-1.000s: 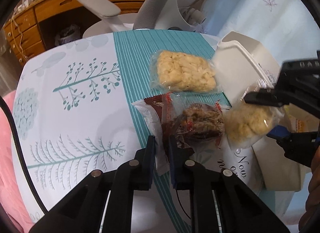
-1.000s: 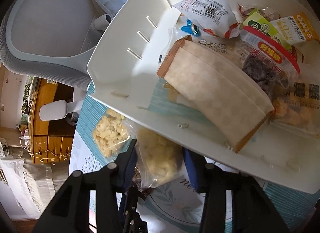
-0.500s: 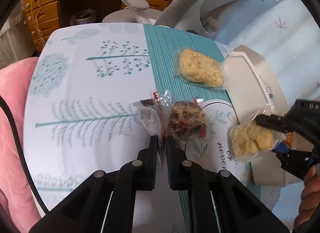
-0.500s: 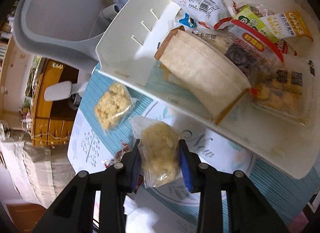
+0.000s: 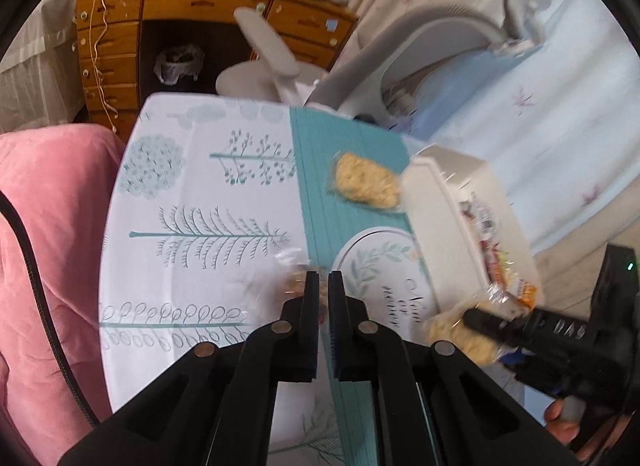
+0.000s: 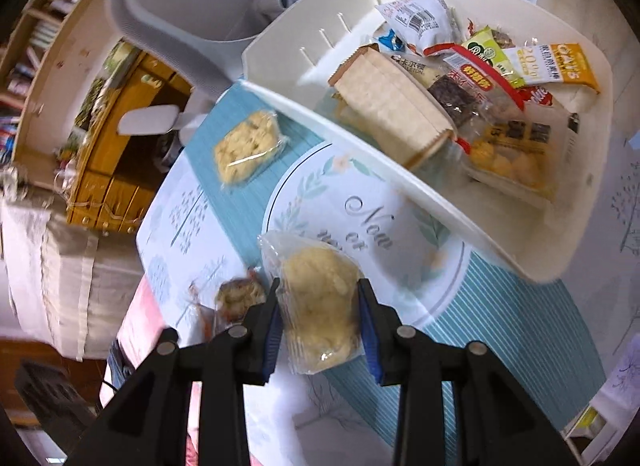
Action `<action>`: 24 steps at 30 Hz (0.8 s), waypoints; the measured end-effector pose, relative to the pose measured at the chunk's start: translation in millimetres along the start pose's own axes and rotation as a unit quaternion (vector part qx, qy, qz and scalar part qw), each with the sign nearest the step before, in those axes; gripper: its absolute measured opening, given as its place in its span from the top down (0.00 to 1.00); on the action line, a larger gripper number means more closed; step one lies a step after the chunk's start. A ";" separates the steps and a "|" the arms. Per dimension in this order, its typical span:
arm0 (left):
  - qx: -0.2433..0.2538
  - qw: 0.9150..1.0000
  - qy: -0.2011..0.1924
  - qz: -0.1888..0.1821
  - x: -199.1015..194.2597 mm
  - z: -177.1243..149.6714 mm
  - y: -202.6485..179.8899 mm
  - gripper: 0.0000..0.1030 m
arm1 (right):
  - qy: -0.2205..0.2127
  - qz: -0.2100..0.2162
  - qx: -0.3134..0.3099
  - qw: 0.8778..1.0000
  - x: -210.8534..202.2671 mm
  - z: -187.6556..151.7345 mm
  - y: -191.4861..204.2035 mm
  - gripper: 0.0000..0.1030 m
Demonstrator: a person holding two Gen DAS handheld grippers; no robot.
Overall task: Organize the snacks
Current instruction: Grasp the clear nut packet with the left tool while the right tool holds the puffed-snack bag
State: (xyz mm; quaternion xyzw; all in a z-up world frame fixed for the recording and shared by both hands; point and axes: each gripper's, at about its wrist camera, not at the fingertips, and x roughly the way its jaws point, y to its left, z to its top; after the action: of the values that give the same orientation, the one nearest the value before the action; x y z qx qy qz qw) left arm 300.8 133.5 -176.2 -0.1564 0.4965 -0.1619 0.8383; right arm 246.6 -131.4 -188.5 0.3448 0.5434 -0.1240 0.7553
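In the right wrist view, a pale snack packet (image 6: 320, 306) is held clamped in the right gripper (image 6: 319, 320), lengthwise along the fingers, with the white bin (image 6: 420, 181) lying to the upper right of the frame, while the left gripper (image 5: 324, 286) is nearly closed on a blurred wrapped snack (image 5: 294, 280).

The left gripper (image 5: 324, 280) is pointing forward and down, its jaws nearly together with a blurred wrapper (image 5: 294, 280) apparently pinched between them. The right gripper (image 6: 320, 306) is clamping a pale snack (image 6: 318, 308) between its blue pads (image 6: 369, 340). A hand (image 5: 568, 424) is gripping the right tool's handle at the lower right edge.
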 end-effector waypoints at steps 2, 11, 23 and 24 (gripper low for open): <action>0.007 1.000 -0.008 -0.001 -13.9 -3.0 -6.8 0.98 | -0.005 0.003 -0.013 1.000 -9.6 -7.4 -1.5 0.67; -0.016 0.999 0.028 0.025 -12.0 -23.9 -7.5 0.89 | -0.066 0.033 -0.075 0.994 -62.1 -29.0 -16.9 0.67; -0.146 0.983 0.074 0.087 40.9 -18.3 -0.4 0.44 | -0.093 0.047 -0.142 0.984 -88.3 -15.8 -40.5 0.67; -0.158 0.980 0.078 0.091 44.9 -17.0 0.6 0.40 | -0.091 0.047 -0.148 0.984 -89.4 -13.8 -42.1 0.67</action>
State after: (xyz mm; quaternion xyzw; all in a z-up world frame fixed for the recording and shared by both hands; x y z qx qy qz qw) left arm 306.2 113.1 -219.4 -0.2285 0.5915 -0.0161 0.7730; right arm 179.0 -169.9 -126.1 0.2414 0.4675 -0.0370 0.8496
